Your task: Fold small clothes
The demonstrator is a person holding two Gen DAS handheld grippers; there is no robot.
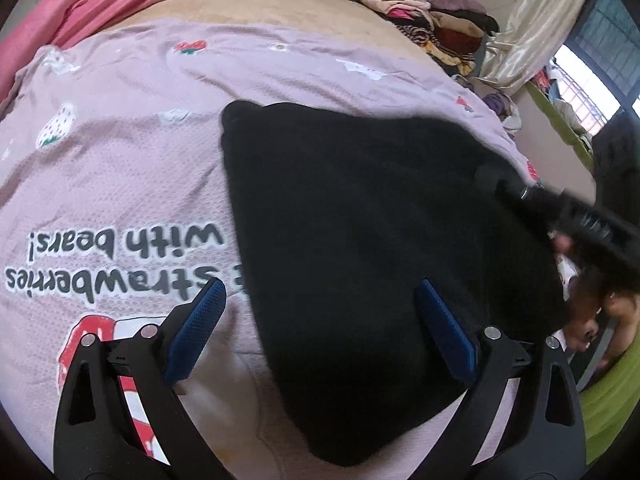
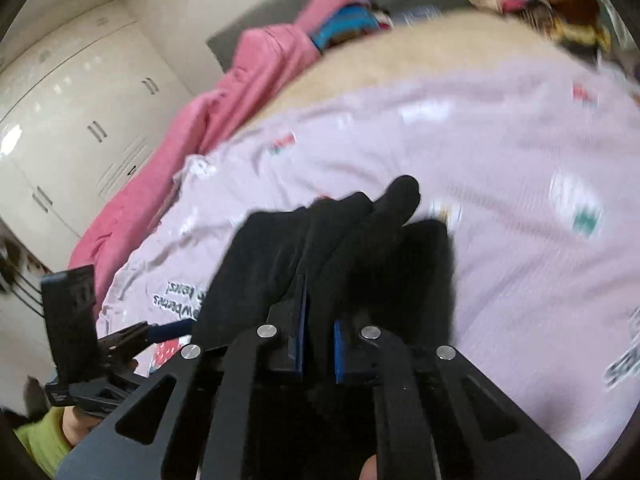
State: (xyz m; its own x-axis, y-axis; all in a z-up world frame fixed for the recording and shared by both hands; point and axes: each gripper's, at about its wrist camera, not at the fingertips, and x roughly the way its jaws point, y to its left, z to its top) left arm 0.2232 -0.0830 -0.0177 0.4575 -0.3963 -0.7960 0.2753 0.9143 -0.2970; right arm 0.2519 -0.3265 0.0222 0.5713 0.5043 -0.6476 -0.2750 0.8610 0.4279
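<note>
A small black garment (image 1: 360, 216) lies on a lilac bedspread (image 1: 120, 128) printed with strawberries and words. My left gripper (image 1: 320, 292) is open, its blue pads on either side of the garment's near left edge, just above it. In the left wrist view my right gripper (image 1: 516, 192) grips the garment's far right edge. In the right wrist view the right gripper (image 2: 320, 280) is shut on a fold of the black garment (image 2: 360, 232), which drapes over its fingers. The left gripper (image 2: 160, 330) shows at lower left there.
A pink blanket (image 1: 80, 16) lies at the bed's far left. Stacks of folded clothes (image 1: 424, 8) sit at the far right by a curtain and window. White wardrobe doors (image 2: 72, 120) stand to the left. A green cloth (image 1: 608, 408) is at right.
</note>
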